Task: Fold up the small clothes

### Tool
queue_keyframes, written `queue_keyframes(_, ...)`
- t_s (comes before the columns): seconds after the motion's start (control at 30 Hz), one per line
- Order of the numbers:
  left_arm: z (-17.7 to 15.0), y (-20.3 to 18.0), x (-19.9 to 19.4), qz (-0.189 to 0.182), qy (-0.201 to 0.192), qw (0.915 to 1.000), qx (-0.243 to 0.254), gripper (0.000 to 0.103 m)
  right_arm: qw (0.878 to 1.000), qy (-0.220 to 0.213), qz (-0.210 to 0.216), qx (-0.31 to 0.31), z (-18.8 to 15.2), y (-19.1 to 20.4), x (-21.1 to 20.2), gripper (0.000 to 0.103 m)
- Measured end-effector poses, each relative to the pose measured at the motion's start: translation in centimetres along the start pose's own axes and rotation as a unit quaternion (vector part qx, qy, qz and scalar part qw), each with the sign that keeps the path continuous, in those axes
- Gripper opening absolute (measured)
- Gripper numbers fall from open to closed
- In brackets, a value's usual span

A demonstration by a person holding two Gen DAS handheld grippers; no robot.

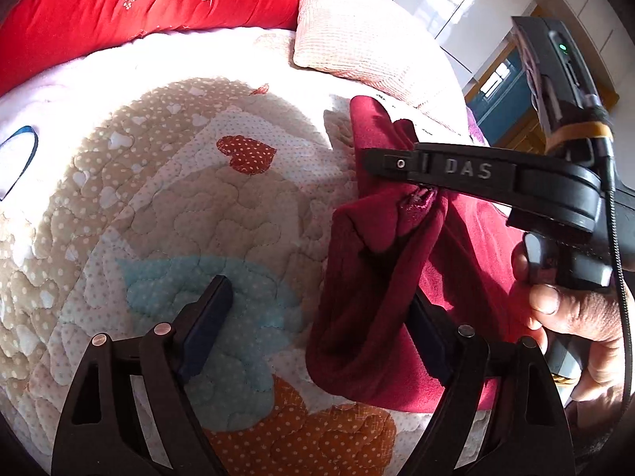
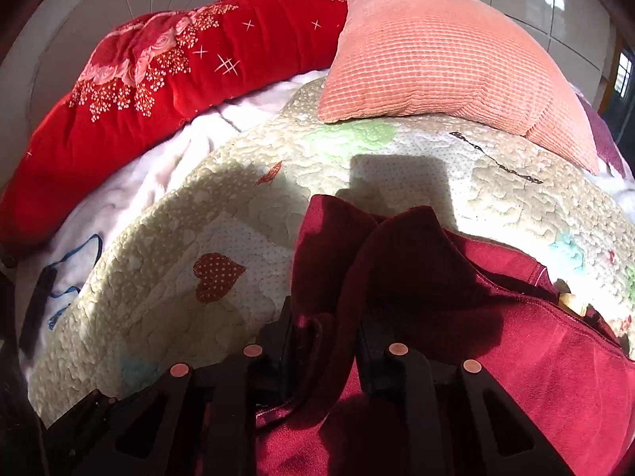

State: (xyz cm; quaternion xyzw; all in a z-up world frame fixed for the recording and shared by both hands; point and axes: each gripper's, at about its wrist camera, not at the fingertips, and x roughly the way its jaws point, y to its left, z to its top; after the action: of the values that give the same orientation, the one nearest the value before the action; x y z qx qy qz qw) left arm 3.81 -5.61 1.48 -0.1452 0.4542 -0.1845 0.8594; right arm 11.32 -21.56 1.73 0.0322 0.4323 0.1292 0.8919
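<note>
A dark red garment [image 1: 369,301] lies bunched on a quilted bedspread [image 1: 206,214] with heart patterns. My left gripper [image 1: 317,317] is open; its right finger [image 1: 428,341] sits against the cloth and its left finger [image 1: 206,317] is over bare quilt. My right gripper [image 1: 401,182] comes in from the right, held by a hand [image 1: 575,329], and is shut on a raised fold of the garment. In the right wrist view the garment [image 2: 456,317] is pinched between the fingers of my right gripper [image 2: 325,341] and spreads out to the right.
A red flowered bolster [image 2: 158,91] and a peach ribbed pillow [image 2: 444,63] lie at the far side of the bed. A white blanket [image 2: 190,150] lies between bolster and quilt. White cabinets [image 1: 456,4] stand beyond the bed.
</note>
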Motion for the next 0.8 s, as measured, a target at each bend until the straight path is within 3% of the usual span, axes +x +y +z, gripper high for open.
queue_keyframes(0.17, 0.1, -1.1, 0.2, -0.039, -0.012, 0.9990, 0.018, 0.083, 0.998, -0.034, 0.044, 0.042, -0.9, -1.6, -2.5, 0.021)
queue_keyframes(0.27, 0.0, -2.6, 0.0, -0.087, -0.001, 0.9952, 0.044, 0.042, 0.995, -0.054, 0.059, 0.055, -1.5, -2.4, -4.7, 0.019)
queue_keyframes(0.33, -0.2, -4.2, -1.0, -0.092, -0.008, 0.9936, 0.065, 0.025, 0.994, -0.065, 0.063, 0.056, -2.0, -3.0, -6.5, 0.018)
queue_keyframes(0.57, -2.1, -14.1, -5.3, -0.138, -0.025, 0.9767, 0.162, 0.022, 0.989, -0.126, 0.055, 0.060, -4.1, -7.9, -15.9, 0.018)
queue_keyframes(0.7, -4.1, -20.6, -4.4, -0.155, -0.009, 0.9626, 0.222, 0.022, 0.985, -0.146, 0.028, 0.091, -7.4, -13.3, -20.0, 0.017)
queue_keyframes(0.8, -6.2, -24.1, -2.2, -0.163, 0.019, 0.9560, 0.243, 0.022, 0.981, -0.142, 0.003, 0.133, -10.7, -17.9, -20.6, 0.017)
